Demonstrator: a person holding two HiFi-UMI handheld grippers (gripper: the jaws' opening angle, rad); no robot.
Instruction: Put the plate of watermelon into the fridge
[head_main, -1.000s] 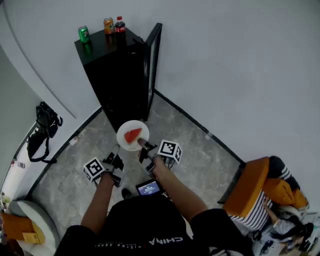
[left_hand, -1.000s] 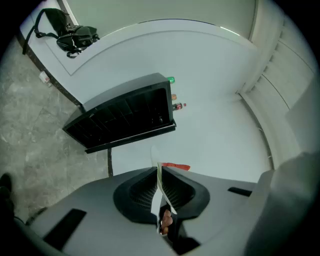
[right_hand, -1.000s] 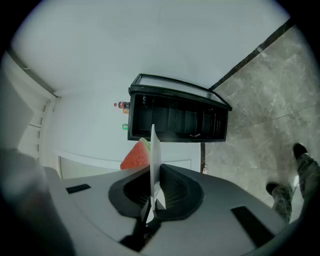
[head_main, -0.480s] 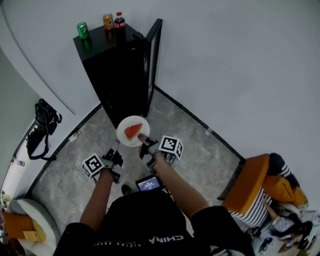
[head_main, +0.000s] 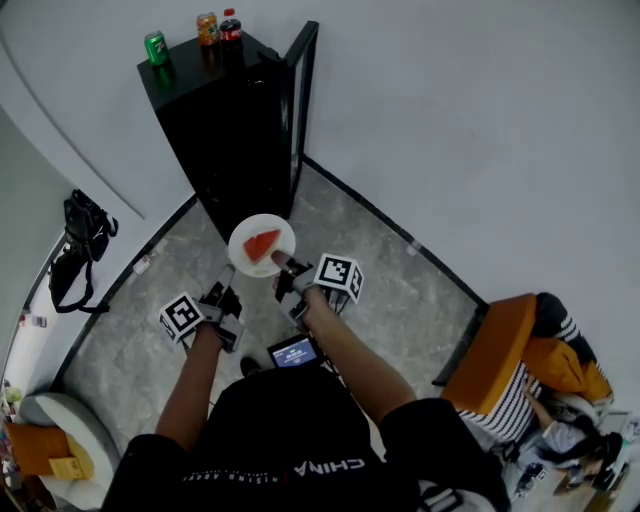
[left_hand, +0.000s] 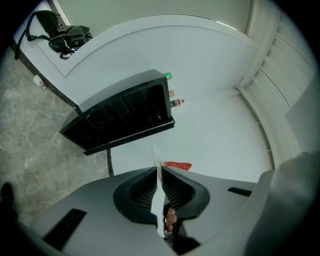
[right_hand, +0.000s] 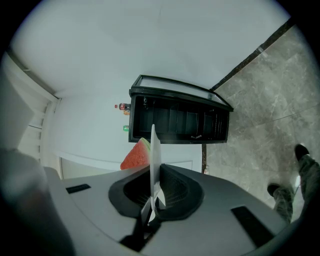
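In front of the black fridge (head_main: 225, 140), whose door (head_main: 300, 100) stands open, the white plate (head_main: 283, 231) carrying a watermelon slice (head_main: 263, 245) is held above the grey floor (head_main: 395, 295), still outside the fridge. The left gripper (head_main: 232, 272) is clamped on the plate's near-left rim and the right gripper (head_main: 279, 263) on its near-right rim, each pair of jaws drawn narrow with only the thin rim between them. On the fridge's top stand a green can (head_main: 156, 47), an orange can (head_main: 207, 27) and a dark bottle (head_main: 231, 24).

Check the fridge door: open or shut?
Open. In the head view the door stands swung out from the fridge, and the right gripper view looks straight into its dark shelves.
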